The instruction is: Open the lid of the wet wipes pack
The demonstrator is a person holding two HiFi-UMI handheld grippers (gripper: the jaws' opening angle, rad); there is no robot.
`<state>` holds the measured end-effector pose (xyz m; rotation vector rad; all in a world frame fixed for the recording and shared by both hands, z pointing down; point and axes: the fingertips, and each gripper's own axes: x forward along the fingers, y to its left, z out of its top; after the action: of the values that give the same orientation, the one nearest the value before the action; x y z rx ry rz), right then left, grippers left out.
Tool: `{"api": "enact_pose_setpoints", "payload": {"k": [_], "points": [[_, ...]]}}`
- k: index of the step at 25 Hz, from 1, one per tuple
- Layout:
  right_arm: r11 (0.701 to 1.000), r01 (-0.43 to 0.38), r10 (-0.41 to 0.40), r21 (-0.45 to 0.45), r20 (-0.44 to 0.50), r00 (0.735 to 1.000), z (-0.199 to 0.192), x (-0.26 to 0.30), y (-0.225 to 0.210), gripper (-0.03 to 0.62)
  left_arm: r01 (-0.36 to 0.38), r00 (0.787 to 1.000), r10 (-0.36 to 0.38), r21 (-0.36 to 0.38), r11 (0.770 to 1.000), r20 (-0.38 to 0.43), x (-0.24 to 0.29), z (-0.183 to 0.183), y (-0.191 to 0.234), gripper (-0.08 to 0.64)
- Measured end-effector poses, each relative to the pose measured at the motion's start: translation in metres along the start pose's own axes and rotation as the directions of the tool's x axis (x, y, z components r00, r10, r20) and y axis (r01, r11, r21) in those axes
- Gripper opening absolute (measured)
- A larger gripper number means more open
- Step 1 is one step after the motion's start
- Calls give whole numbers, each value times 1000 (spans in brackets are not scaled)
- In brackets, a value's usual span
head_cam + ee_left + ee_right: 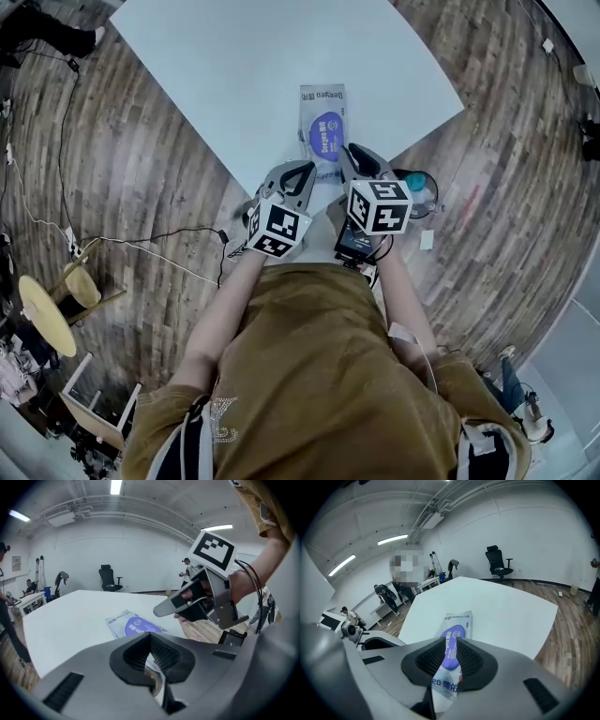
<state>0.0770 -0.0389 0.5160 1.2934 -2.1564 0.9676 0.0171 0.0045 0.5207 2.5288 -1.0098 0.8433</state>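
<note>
A white bench fills the top of the head view, set cornerwise on a plank floor. The hall around it has strip lights and an office chair by the far wall. The wipes pack lies flat at the bench's near corner, mid-frame. Its long axis runs up and down the frame, away from me, and its purple lid faces up. My left claw hangs just lower left of the pack with its tips together, holding nothing. My right claw is at the pack's right edge, tips together too, and I see the pack through its slit.
</note>
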Motion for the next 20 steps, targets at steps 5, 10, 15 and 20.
{"api": "enact_pose_setpoints", "payload": {"k": [5, 10, 15, 20], "points": [[1000, -9, 10, 12, -37, 999, -7, 11, -10, 55, 63, 993, -59, 33, 997, -105, 21, -20, -16, 2], [1000, -5, 6, 17, -66, 998, -9, 25, -19, 61, 122, 978, -111, 51, 991, -174, 35, -28, -26, 2], [999, 12, -8, 46, -106, 994, -11, 35, -19, 66, 154, 966, -130, 94, 984, -226, 38, -35, -33, 2], [997, 28, -19, 66, -145, 989, -9, 43, -19, 66, 174, 952, -129, 143, 974, -276, 41, -45, -31, 2]]}}
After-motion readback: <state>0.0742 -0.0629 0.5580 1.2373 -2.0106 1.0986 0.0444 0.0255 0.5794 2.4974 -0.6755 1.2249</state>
